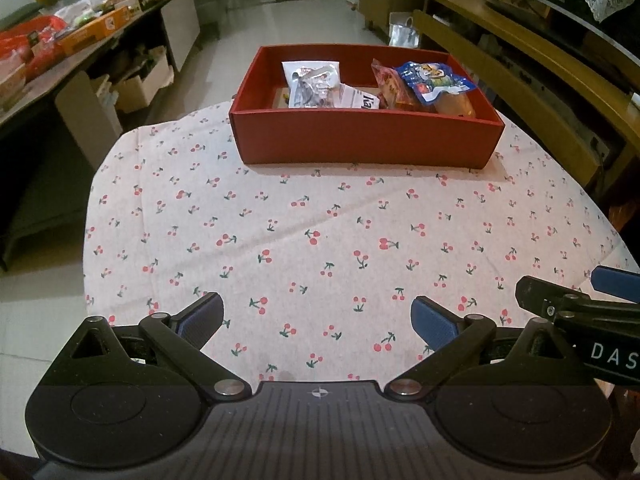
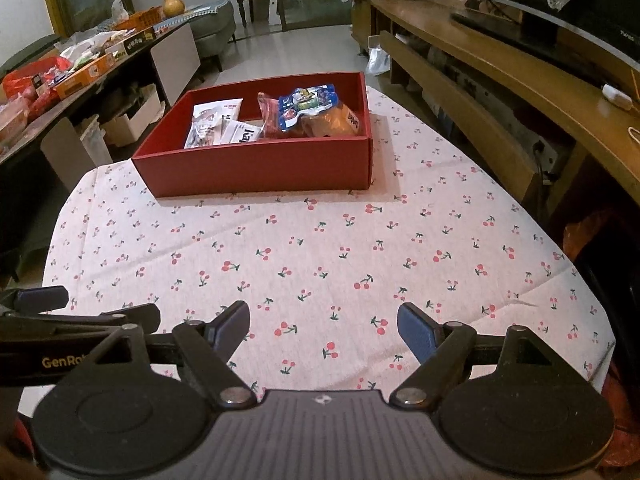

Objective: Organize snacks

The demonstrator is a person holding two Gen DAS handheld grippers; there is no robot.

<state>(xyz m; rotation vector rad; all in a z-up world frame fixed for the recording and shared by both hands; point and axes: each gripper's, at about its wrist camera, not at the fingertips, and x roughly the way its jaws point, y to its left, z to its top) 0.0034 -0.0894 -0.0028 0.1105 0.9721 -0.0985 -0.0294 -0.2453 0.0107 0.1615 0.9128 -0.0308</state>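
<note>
Nearest, the left gripper (image 1: 318, 318) and right gripper (image 2: 322, 330) hung with fingers spread, nothing between them, over the cherry-printed white tablecloth (image 1: 320, 232). Farther back on the cloth stood one open red cardboard box (image 1: 364, 140). It held a silver-white packet (image 1: 312, 84), a blue packet (image 1: 434, 80) and orange-red packets (image 1: 390, 88); their exact number could not be told.

Left hand-held gripper (image 1: 318, 320) and right hand-held gripper (image 2: 323, 330) hang side by side, both tilted downward, jaws spread wide with nothing between the blue pads (image 1: 434, 322). Each one's tip shows at the edge of the other's view.
</note>
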